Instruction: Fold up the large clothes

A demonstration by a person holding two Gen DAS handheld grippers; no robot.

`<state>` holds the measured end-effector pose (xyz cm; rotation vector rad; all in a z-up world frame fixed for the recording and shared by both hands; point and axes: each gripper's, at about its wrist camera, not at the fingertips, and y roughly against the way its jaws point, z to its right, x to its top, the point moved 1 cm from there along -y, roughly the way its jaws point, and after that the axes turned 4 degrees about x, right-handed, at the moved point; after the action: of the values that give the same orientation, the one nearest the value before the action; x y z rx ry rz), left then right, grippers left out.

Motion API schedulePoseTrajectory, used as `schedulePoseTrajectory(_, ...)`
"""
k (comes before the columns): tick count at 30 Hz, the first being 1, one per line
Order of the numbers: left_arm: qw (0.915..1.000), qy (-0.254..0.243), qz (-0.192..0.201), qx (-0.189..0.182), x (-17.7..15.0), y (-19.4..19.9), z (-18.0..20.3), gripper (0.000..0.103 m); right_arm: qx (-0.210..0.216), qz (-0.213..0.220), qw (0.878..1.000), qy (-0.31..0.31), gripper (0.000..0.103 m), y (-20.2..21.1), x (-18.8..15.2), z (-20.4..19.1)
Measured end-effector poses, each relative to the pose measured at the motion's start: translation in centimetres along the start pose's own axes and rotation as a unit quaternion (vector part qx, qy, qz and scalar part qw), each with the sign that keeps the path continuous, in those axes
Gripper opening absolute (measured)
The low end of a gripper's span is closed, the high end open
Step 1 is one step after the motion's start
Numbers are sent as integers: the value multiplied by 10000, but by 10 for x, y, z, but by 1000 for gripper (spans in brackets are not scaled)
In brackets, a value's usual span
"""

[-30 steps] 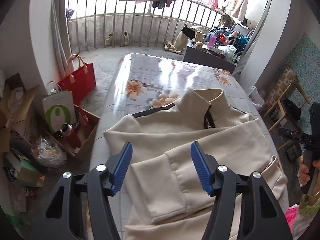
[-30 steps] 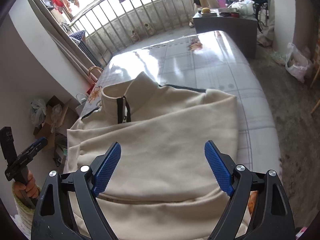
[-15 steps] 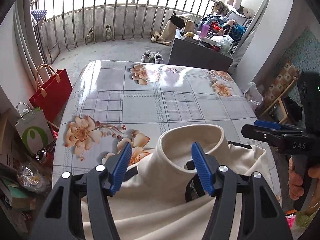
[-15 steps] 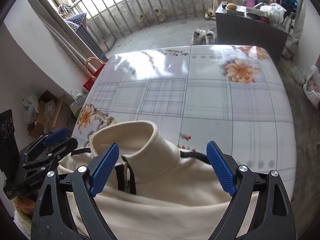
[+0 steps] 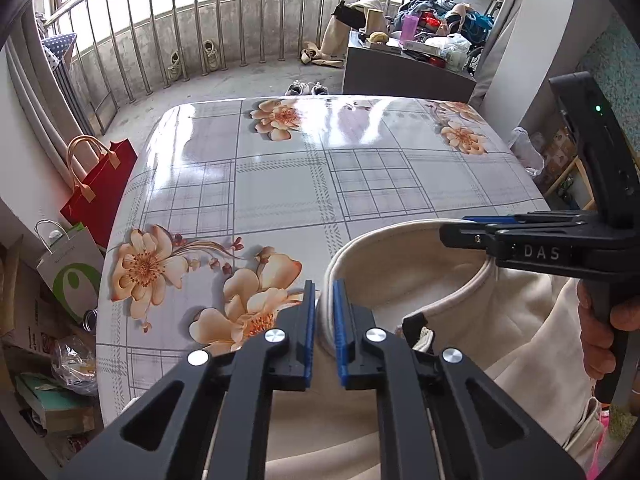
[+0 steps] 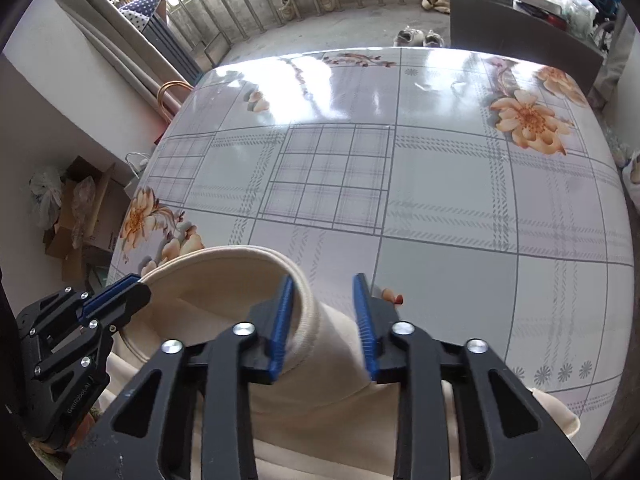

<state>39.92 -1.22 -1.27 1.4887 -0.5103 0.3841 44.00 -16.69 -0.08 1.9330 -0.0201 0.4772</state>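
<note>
Garment: cream sweater (image 5: 532, 328) with a stand-up collar (image 5: 404, 264) lies at the lower edge of both frames, on the near part of the flowered table (image 5: 280, 184); its body runs down out of view.
Collar: stands as an open loop in the lower centre of each view, its long axis running left to right between the two tools.
Left gripper (image 5: 323, 316): lower centre of the left view, blue pads nearly pressed together, pinching the collar's left rim, which passes up through the narrow gap.
Right gripper (image 6: 323, 322): lower centre of the right view, fingers partly spread; the collar's right rim and the fabric below it sit between them. The left pad touches the rim; the right pad looks just clear, so a firm pinch is not shown.
Key relation: each tool stands at its own end of the collar loop, neither nearer than the other; bare tabletop stretches ahead toward the upper frame.
Step, as I judge it: take hold of both collar ends for a fold, with the right side yet to close.
Risk: uneven grip could let the right end slip and skew the fold.
</note>
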Motion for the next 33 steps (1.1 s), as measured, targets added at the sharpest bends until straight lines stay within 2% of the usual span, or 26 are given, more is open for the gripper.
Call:
schedulePoseTrajectory(6, 9987, -336, 378, -22, -27, 44, 12, 7, -61, 384, 9975, 587, 9, 42, -37, -24)
schedulePoseTrajectory(12, 9962, -655, 571, -40, -65, 76, 24, 6, -260, 561, 9917, 1127, 8, 68, -88, -32)
schedulePoseTrajectory(15, 9962, -660, 555, -91, -90, 76, 28, 6, -330, 488, 9895, 1321, 9, 59, -122, -29)
schedulePoseTrajectory(18, 9969, -655, 417, -99, -112, 62, 31, 6, -355, 278, 9911, 1255, 9, 37, -147, -16)
schedulePoseTrajectory(20, 9970, -685, 348, 1, -121, 55, 33, 6, -301, 381, 9910, 1250, 9, 40, -153, -14)
schedulePoseTrajectory(22, 9969, -716, 327, 81, -124, 54, 36, 6, -197, 376, 9919, 1196, 22, 52, -150, -15)
schedulePoseTrajectory(23, 9968, -727, 326, 114, -124, 54, 36, 6, -161, 446, 9920, 1173, 42, 61, -146, -17)
schedulePoseTrajectory(24, 9966, -742, 338, 140, -124, 55, 37, 6, -123, 570, 9909, 1210, 55, 71, -143, -20)
schedulePoseTrajectory(26, 9964, -753, 357, 170, -124, 56, 37, 6, 72, 721, 9881, 1354, 56, 89, -136, -31)
schedulePoseTrajectory(29, 9964, -741, 329, 237, -124, 56, 37, 6, 467, 916, 9868, 1254, 56, 102, -122, -38)
schedulePoseTrajectory(33, 9956, -816, 289, 347, -127, 53, 41, 6, 649, 893, 9890, 981, 56, 78, -104, -42)
